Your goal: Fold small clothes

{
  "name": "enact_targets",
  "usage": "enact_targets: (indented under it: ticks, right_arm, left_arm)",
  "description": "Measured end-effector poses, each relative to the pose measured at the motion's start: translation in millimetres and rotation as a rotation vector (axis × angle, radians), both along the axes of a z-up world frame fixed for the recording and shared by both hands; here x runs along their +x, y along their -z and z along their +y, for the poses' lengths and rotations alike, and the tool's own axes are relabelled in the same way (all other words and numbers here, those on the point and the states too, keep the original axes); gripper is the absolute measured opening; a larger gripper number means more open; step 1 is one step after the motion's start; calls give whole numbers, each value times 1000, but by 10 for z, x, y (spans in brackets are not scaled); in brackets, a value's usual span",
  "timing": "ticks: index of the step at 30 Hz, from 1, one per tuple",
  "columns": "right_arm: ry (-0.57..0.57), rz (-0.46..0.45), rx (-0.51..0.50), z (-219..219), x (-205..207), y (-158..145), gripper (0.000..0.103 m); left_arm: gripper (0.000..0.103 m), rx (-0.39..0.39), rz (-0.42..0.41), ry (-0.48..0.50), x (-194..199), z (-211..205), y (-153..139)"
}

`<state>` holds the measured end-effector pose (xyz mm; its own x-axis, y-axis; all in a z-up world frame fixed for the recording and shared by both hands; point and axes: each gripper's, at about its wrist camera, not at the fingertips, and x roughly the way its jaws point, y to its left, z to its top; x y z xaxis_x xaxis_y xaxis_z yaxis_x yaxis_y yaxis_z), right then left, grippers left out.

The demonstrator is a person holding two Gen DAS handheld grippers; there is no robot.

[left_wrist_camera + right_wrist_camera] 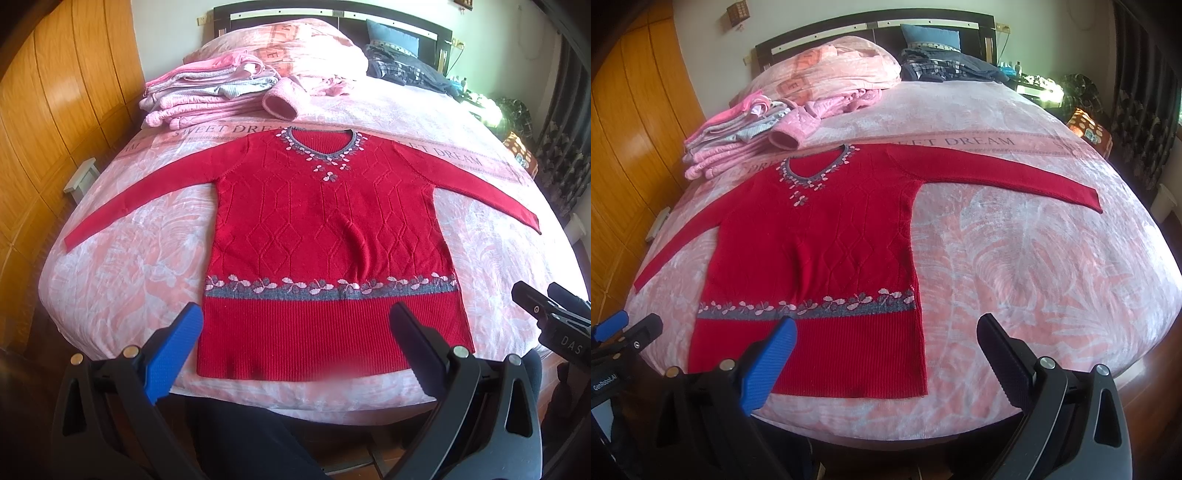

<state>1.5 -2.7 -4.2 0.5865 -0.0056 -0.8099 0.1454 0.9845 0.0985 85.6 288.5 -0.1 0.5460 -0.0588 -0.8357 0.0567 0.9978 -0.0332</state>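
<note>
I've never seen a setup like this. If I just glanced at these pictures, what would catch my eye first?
First, the bright red sweater, spread flat face-up in the middle of the pink bedspread, both sleeves stretched out sideways. Next, the two open grippers at the foot of the bed: the left gripper before the sweater's hem, the right gripper off its right corner. Behind lies a stack of folded pink clothes.

A pink floral bedspread (140, 258) covers the bed, lettered "SWEET DREAM"; a blue pillow (393, 37) leans on the dark headboard (280, 11). Wooden wardrobe doors (55, 110) stand left; dark patterned curtains (1145, 92) hang right.
</note>
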Motion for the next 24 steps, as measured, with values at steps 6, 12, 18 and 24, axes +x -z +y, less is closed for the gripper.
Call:
enact_targets:
  ticks: [6,12,18,24]
  right_arm:
    - [1,0,-7,-1,0,-6,99]
    - [3,0,-6,-11,-6,-6,99]
    - [9,1,-8,-53,9,14,99]
    - [9,-10,-19,-65,10,13,99]
  left_arm:
    - [100,-4,-4,1,-8,-18,-6]
    - [100,-2,-5,7,-13,-36,-33]
    - [100,-3,0,7,-14,-59,-24]
    - [100,-4,3,11,-2,-84,-20]
